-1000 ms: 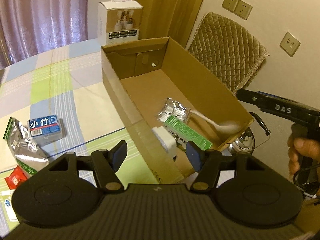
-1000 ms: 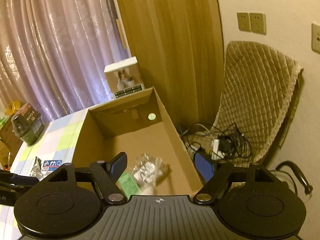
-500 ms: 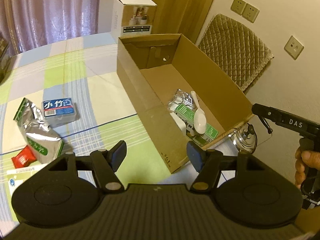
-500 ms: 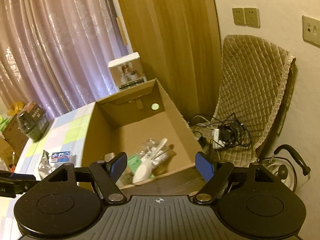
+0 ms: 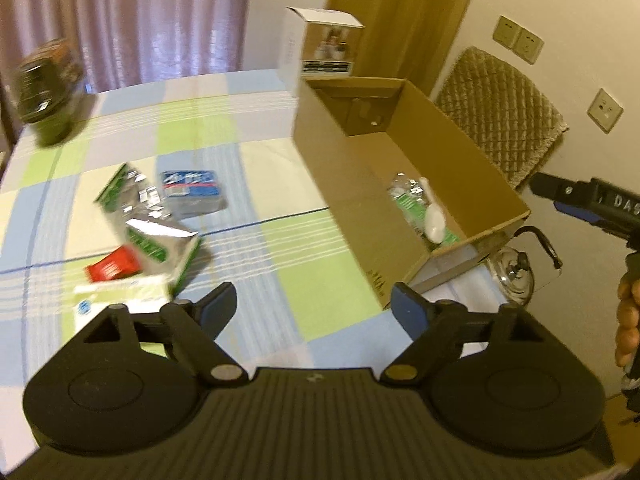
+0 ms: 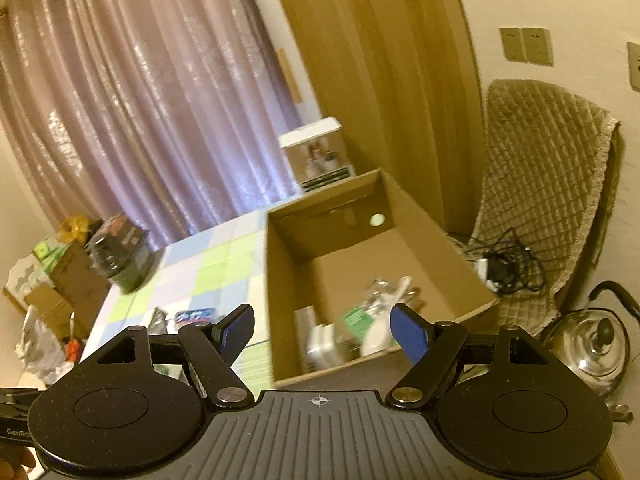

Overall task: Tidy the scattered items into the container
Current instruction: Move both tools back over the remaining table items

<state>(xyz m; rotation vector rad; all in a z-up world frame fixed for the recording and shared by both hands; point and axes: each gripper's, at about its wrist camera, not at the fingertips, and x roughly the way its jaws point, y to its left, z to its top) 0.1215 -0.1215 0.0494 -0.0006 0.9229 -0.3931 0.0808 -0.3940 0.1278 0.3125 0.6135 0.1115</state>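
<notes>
Checked tablecloth (image 5: 248, 184) carries an open cardboard box (image 5: 340, 184), ahead and right of the left gripper (image 5: 312, 312), whose jaws are opening with nothing between them. Inside lies a white spoon (image 5: 434, 220) on packets. Right gripper (image 6: 322, 330) stands apart, empty, box beyond it.

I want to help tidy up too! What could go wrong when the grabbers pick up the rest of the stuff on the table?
1. The silver pouch, red packet and white packet overlap, so the left gripper, its jaws opening and empty, might grab two or knock one away.
2. The cardboard box sits at the table corner, above a kettle; a bump might shove it off.
3. The white spoon lies loosely on top inside; dropped items could flick it.
</notes>
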